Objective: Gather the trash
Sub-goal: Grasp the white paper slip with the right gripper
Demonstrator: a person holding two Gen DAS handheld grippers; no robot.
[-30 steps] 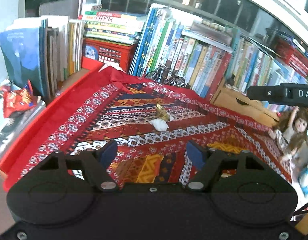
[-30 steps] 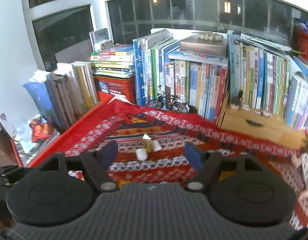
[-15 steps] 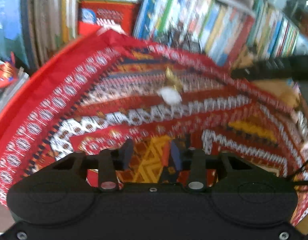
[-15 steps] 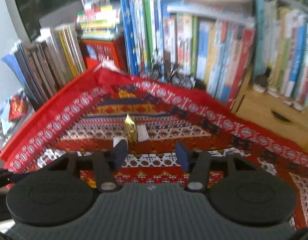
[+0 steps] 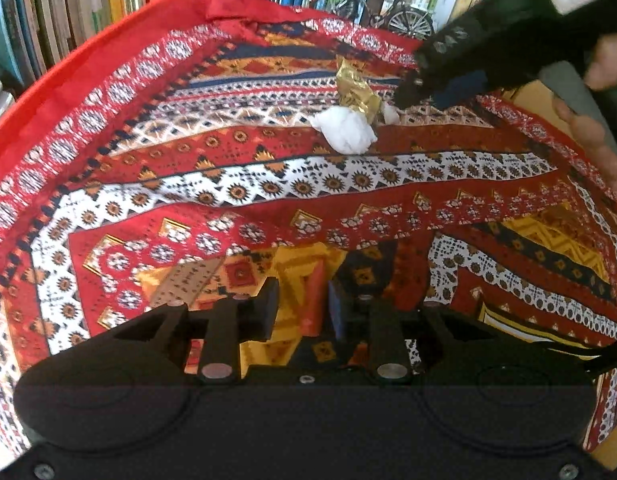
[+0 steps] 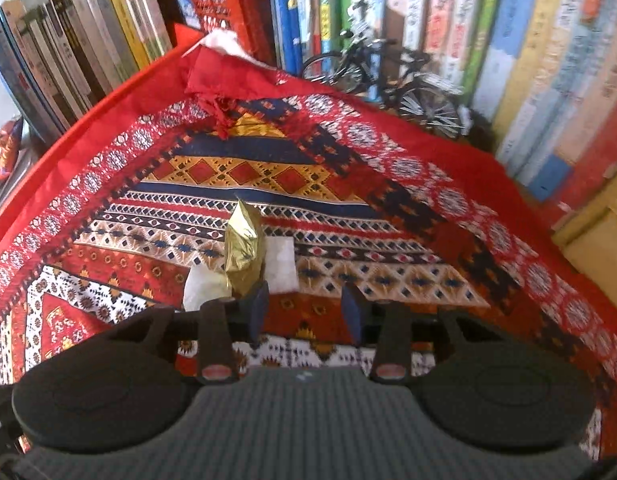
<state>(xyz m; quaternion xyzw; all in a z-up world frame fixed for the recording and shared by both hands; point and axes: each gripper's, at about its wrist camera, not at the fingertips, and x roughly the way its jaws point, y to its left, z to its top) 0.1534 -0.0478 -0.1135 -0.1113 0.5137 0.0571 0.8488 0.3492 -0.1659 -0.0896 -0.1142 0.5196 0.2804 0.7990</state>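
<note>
On the patterned red cloth covering the tabletop (image 5: 156, 184), nothing looks collected yet. The left tool (image 5: 300, 312) hangs well short of the trash, fingers narrowly parted, holding nothing. Farther right lie the crumpled white tissue (image 5: 346, 132) and touching crinkled gold foil wrapper (image 5: 354, 88). The right tool (image 6: 304, 308), spread and empty, sits just beside them.

A domestic reading corner or study is shown. Rows of upright books (image 6: 508, 60) are lined along the back and left side, a red plastic crate (image 6: 224, 8) is set among them, and a miniature bicycle model (image 6: 392, 80) is displayed before them. A patterned red cloth (image 6: 348, 208) is spread over the surface.
</note>
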